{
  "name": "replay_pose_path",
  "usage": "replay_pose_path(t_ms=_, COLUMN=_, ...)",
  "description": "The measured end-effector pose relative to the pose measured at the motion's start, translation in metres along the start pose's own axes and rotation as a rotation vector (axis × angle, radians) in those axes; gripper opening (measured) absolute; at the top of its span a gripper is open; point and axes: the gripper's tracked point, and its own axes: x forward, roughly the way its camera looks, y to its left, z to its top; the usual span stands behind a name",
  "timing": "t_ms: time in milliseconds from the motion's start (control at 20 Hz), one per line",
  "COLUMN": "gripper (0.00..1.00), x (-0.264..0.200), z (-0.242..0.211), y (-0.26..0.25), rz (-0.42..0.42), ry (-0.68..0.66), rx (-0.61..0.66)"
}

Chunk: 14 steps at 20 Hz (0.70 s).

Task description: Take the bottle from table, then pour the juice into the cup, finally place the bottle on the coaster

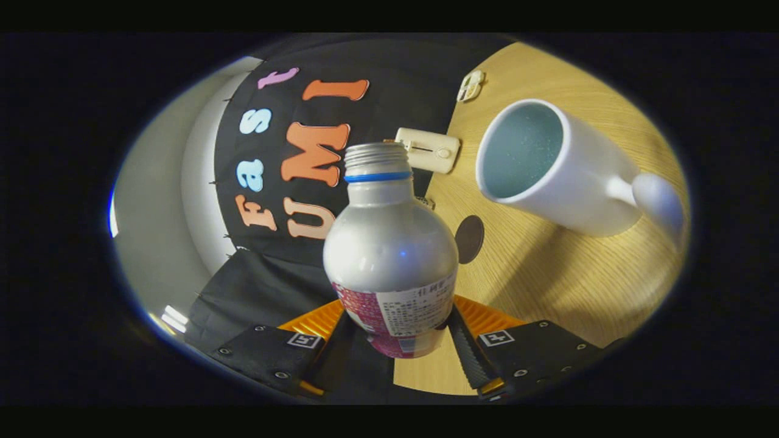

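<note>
**Tongs tilt the open bottle toward the cup**

Tongs [395,340] clamp the lower, labelled part of the silver metal bottle with a blue neck ring [389,243], one finger on each side, so the body cannot slip while it is carried. Its threaded mouth is uncapped and points ahead, away from the fingers. The whole scene sits rotated, which suggests the bottle is being tipped for the pour; no juice shows at the mouth. Just beyond the bottle, a small round dark-brown coaster [470,239] lies flat on the pale wooden counter [566,280], kept free for the last step. Farther off stands the white ceramic cup with a handle [548,167], its opening turned toward the bottle mouth but apart from it.
</note>
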Motion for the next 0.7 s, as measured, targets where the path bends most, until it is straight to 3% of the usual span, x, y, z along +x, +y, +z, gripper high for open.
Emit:
replay_pose_path(t_ms=200, gripper=0.79, x=-0.0026, z=-0.001, y=-0.0023, rz=0.006, ry=0.001, rx=0.098)
replay_pose_path(t_ms=700, gripper=0.79, x=0.0008, z=-0.0027, y=-0.0045, rz=-0.003, ry=0.02, rx=0.195)
